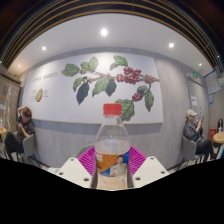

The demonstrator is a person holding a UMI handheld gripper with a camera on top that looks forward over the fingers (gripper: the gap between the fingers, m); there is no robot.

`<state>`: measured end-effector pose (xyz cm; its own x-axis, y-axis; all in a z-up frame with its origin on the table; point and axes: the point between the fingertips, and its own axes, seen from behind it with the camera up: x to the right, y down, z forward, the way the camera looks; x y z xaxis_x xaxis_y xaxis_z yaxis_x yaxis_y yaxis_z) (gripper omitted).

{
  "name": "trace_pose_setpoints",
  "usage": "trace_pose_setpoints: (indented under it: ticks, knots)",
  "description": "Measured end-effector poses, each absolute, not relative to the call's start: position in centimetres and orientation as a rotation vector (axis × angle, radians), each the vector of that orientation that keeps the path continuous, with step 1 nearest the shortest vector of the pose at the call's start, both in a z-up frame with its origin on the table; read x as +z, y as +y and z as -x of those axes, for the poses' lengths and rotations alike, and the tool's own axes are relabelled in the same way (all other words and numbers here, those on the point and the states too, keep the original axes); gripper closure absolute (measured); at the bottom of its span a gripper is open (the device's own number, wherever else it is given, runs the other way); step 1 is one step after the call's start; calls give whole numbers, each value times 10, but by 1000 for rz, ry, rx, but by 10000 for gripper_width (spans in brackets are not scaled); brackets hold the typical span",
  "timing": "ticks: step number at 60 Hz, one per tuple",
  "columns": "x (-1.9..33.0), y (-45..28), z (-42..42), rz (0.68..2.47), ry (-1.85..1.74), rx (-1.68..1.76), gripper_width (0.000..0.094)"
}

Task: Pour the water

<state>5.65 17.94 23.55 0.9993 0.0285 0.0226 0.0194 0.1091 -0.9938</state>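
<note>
Between pads (88, 158), bottle (112, 150)'s base hidden.

A clear, glossy plastic bottle (112, 150) topped by a smooth red plastic cap (112, 110) stands between the gripper (112, 165) fingers' ridged pink pads (89, 160) (rubbery in look), before a matt white wall (60, 110) printed with a flat leaf mural (108, 80).

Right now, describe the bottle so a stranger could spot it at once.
Find the white wall with the big leafy mural. In front of it the bottle stands upright between the gripper fingers, which press its sides. It is clear plastic with a red cap, the only bottle here.
</note>
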Motion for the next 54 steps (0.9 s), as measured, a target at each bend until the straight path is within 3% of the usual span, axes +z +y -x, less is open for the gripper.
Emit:
trace_pose_setpoints:
  ticks: [4, 20, 35, 41, 45, 46, 48, 54]
  knots:
    - [201, 187, -64, 1514, -49, 19, 534]
    - [141, 188, -54, 1603, -109, 38, 529]
    - [148, 188, -64, 1564, -74, 74, 527]
    - [146, 192, -66, 1595, -66, 71, 374]
    - [135, 184, -66, 1655, -86, 37, 94]
    - [135, 182, -67, 1665, -82, 30, 69]
    - [140, 188, -75, 1676, -76, 25, 103]
    - [138, 148, -75, 1677, -54, 27, 88]
